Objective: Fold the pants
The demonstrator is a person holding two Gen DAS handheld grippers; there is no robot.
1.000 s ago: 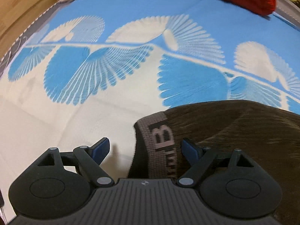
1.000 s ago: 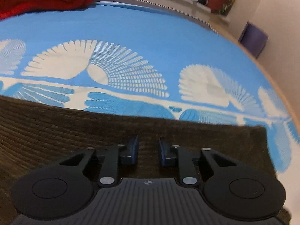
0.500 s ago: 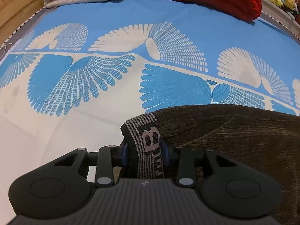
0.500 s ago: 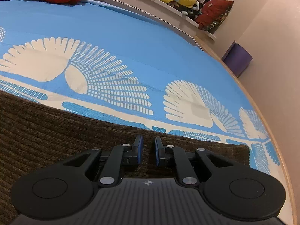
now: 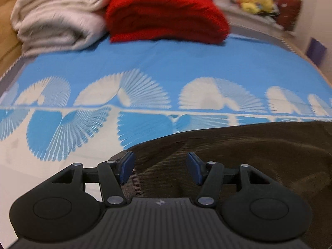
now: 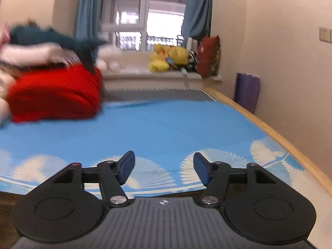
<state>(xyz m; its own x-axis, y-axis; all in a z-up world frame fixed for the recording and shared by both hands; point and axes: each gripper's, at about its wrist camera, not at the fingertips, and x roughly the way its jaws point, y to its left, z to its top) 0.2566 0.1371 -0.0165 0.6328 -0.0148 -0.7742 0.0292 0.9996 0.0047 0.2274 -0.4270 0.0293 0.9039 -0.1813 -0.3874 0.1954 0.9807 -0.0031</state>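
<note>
Dark brown pants (image 5: pixel 249 149) lie on the blue and white bed sheet (image 5: pixel 166 62). In the left wrist view my left gripper (image 5: pixel 159 166) is open just above the waistband end of the pants; a strip of the grey waistband (image 5: pixel 137 184) shows beside the left finger. In the right wrist view my right gripper (image 6: pixel 164 168) is open and empty, raised above the bed; only a thin dark edge of the pants (image 6: pixel 6 199) shows at the lower left.
A folded red blanket (image 5: pixel 166 14) and a cream blanket (image 5: pixel 56 14) lie at the head of the bed. Yellow plush toys (image 6: pixel 168 58) and a red cushion (image 6: pixel 209 56) sit on the windowsill. The bed's wooden edge (image 6: pixel 269 128) runs along the right wall.
Both grippers have opened: the left let go of the waistband, the right let go of the pants. Both lifted and tilted up, so more of the room shows.
</note>
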